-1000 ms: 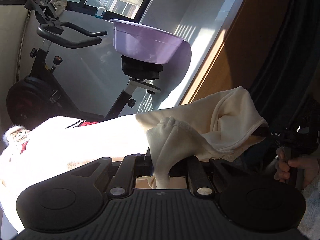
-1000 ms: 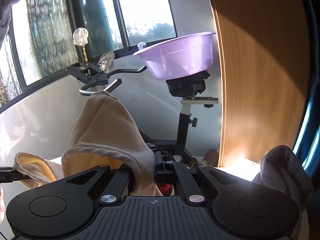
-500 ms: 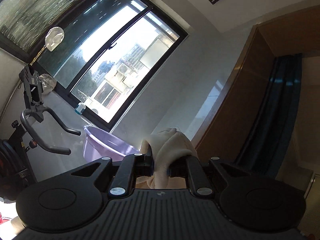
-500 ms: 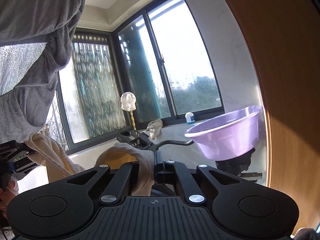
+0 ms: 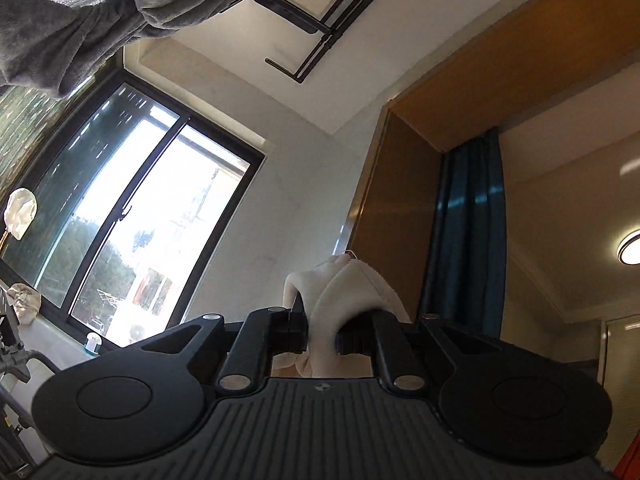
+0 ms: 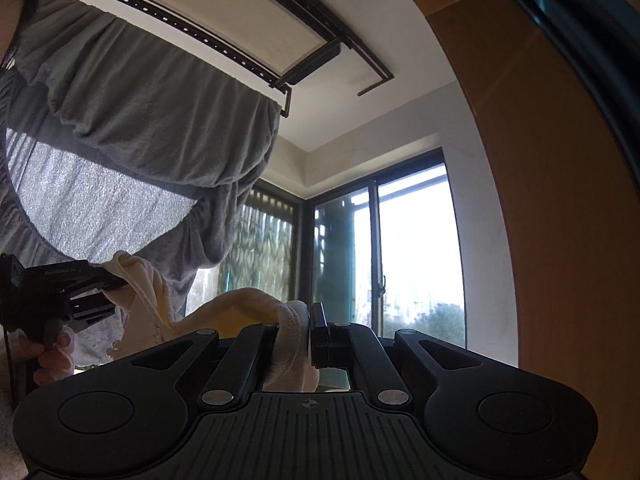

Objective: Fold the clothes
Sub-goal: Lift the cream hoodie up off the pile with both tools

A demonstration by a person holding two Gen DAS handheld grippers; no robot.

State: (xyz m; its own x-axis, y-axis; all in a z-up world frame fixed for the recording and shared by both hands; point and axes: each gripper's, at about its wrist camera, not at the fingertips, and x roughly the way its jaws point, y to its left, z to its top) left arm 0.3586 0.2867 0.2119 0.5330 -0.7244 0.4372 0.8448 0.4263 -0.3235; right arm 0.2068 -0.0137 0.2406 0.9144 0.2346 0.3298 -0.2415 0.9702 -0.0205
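Observation:
A cream fleece garment bulges up between the black fingers of my left gripper, which is shut on a thick fold of it. My right gripper is shut on another rolled edge of the same cream garment. Both grippers point upward toward the ceiling. In the right wrist view the left gripper shows at the far left, held by a hand, with cream cloth hanging from its tip. The rest of the garment hangs below and is hidden.
A grey sheet hangs from a ceiling drying rack overhead. A window lies ahead, a wooden door frame and blue curtain to the right. A ceiling lamp glows far right.
Both grippers have risen and tilted upward with the cream garment; the exercise bike and purple basin have dropped out of view, and the ceiling rack and grey sheet now fill the top.

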